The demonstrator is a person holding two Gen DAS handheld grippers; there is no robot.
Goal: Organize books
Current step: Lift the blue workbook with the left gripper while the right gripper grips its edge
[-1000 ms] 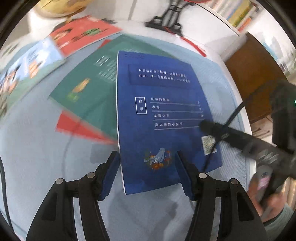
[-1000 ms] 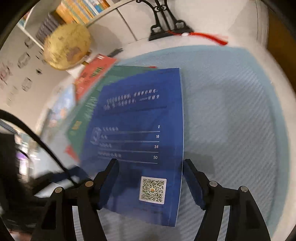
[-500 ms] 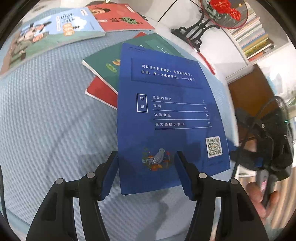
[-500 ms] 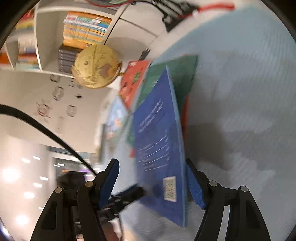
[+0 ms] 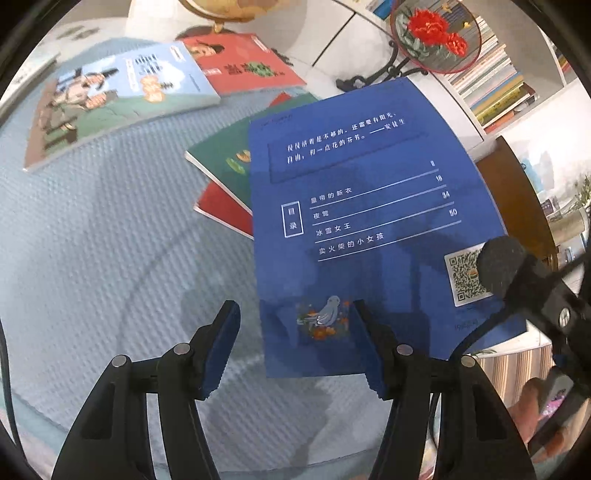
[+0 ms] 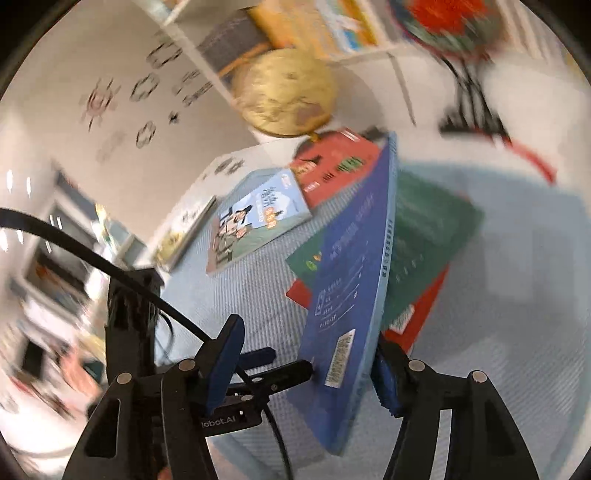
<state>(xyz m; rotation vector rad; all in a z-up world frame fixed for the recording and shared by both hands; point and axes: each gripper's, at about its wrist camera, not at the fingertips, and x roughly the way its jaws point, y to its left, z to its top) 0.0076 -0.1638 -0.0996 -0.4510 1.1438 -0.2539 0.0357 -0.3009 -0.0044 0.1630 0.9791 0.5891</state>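
Nearest, the left claw (image 5: 295, 306) has its jaws apart and clamps nothing. One finger lies over the lower edge of the blue paperback (image 5: 369, 206); whether it touches the cover I cannot tell. The right claw (image 6: 308, 332) has just been closing with that paperback between its jaws. One pad sits behind the back, near the corner with the QR code. The other stands clear of the printed face, so the book is not pinched.

The paperback is tipped up off the counter (image 5: 110, 277) near its near right corner, leaning over a green book (image 5: 218, 162) that lies on a red one (image 5: 221, 210). It looks thin and light, with a glossy cover that bows slightly. It would likely flop or slide if held by one corner. A firm pinch on the spine side, low down, seems the safer hold.

Toward the far left edge lie an illustrated pale-blue book (image 5: 122, 99) and a red-covered book (image 5: 243, 62). Past the far edge stand a globe (image 6: 284, 96) and an embroidered fan (image 5: 436, 33).
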